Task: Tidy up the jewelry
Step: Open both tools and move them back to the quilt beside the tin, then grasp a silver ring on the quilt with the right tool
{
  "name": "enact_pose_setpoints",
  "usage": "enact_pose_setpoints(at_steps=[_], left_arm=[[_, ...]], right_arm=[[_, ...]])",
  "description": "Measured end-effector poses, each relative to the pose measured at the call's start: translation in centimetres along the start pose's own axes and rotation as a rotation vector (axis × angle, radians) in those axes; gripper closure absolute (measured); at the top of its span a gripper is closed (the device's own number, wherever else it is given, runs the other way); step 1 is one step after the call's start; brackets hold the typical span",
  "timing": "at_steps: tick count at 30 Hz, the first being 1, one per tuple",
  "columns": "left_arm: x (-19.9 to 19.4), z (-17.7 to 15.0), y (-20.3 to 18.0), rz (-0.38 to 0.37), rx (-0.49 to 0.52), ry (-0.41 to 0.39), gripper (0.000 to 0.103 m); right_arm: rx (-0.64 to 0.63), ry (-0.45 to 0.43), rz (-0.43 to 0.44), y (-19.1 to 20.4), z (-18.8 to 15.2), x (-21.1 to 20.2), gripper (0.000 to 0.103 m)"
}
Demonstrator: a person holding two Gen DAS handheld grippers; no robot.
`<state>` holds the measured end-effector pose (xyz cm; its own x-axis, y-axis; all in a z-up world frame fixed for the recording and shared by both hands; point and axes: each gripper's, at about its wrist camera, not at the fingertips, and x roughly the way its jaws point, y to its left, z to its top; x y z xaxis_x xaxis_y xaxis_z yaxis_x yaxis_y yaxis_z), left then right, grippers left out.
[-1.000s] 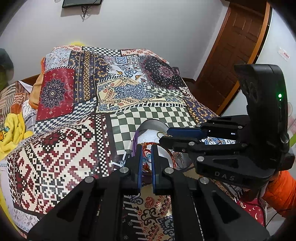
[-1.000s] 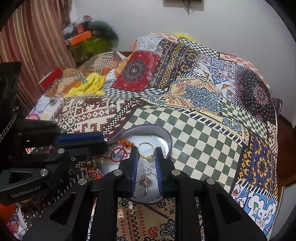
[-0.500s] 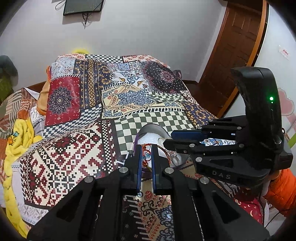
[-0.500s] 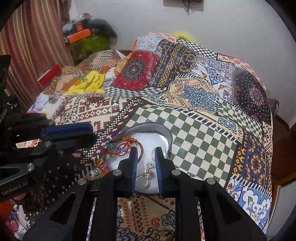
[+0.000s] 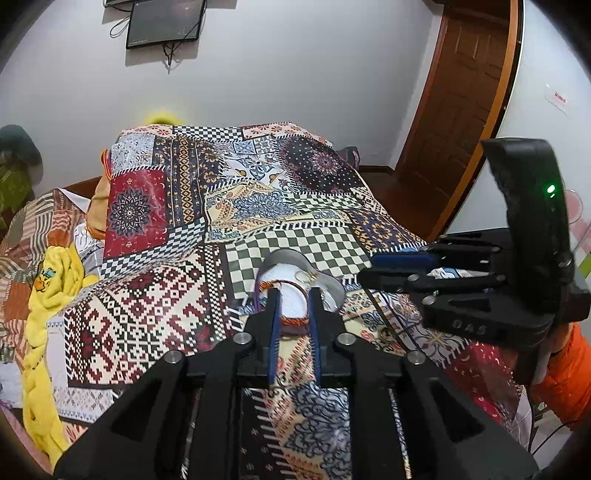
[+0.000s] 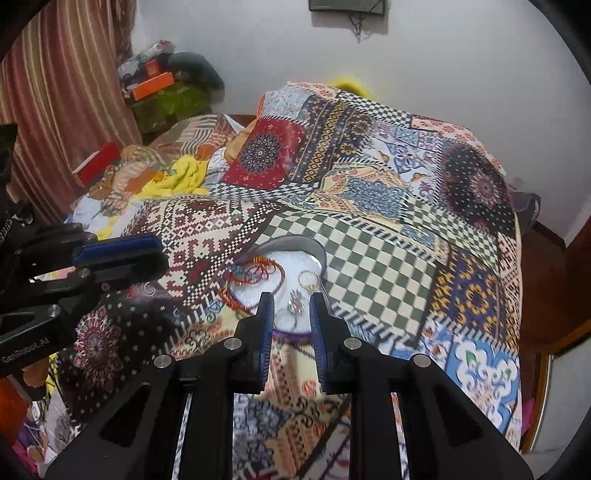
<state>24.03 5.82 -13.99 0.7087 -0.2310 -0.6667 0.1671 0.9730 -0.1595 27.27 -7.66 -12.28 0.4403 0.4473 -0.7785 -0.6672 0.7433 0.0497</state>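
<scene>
On the patchwork bed (image 6: pixel 369 266), the heart-shaped tray (image 6: pixel 320 254) holds bracelets (image 6: pixel 258 271) and rings (image 6: pixel 308 278). Soft bedding could tip it if nudged, spilling pieces. Left claw (image 5: pixel 293 314), jaws just opening, holds nothing; right claw (image 6: pixel 291 314) is narrowly parted, empty, above the rings.

Tray (image 5: pixel 286 258): near rim hidden from us behind left gripper's fingers (image 5: pixel 274 314). Rings (image 6: pixel 295 305): too small, we cannot tell type. Sleeve (image 5: pixel 569 380): cut off by right edge. Wall screen (image 6: pixel 347 4): cropped at top.
</scene>
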Motion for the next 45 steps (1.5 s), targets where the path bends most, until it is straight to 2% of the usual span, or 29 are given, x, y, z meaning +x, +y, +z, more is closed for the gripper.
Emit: enact_pose_setpoints(at_steps=[6, 8, 10, 12, 18, 22, 24, 28, 31, 37, 45], left_arm=[[0.2, -1.1, -2.0, -0.021, 0.02, 0.037, 0.085], [0.5, -1.5, -2.8, -0.028, 0.028, 0.051, 0.085], [1.0, -2.0, -3.5, -0.037, 0.034, 0.065, 0.085], [1.6, -2.5, -4.1, -0.039, 0.043, 0.08, 0.085], [3.9, -4.4, -5.2, -0.059, 0.048, 0.145, 0.082], [5.5, -5.2, -5.3, -0.063, 0.043, 0.186, 0.082], [6.0, -5.3, -5.2, -0.065, 0.04, 0.198, 0.082], [6.9, -5.4, -4.9, -0.066, 0.035, 0.203, 0.082], [7.4, -5.2, -4.8, -0.064, 0.033, 0.203, 0.082], [8.6, -4.6, -5.1, -0.081, 0.027, 0.22, 0.082], [11.4, -3.8, -7.3, -0.076, 0.098, 0.258, 0.082]], right_arm=[[0.047, -0.024, -0.01, -1.1, -1.7, -2.7, 0.085], [0.047, -0.02, -0.031, -1.4, -2.4, -3.0, 0.081], [0.061, -0.006, -0.041, -1.8, -3.5, -2.8, 0.057], [0.081, -0.009, -0.051, -2.2, -4.7, -2.4, 0.052], [0.102, 0.098, -0.069, -3.2, -7.7, 1.2, 0.052], [0.075, 0.123, -0.069, -3.0, -8.5, 2.4, 0.052], [0.054, 0.119, -0.073, -2.8, -8.5, 2.6, 0.055], [0.013, 0.126, -0.054, -2.3, -8.2, 3.1, 0.075], [0.006, 0.128, -0.04, -2.2, -8.1, 3.5, 0.084], [0.047, 0.097, -0.016, -3.3, -8.4, 2.9, 0.084], [0.101, 0.015, -0.013, -5.4, -8.5, 0.6, 0.084]])
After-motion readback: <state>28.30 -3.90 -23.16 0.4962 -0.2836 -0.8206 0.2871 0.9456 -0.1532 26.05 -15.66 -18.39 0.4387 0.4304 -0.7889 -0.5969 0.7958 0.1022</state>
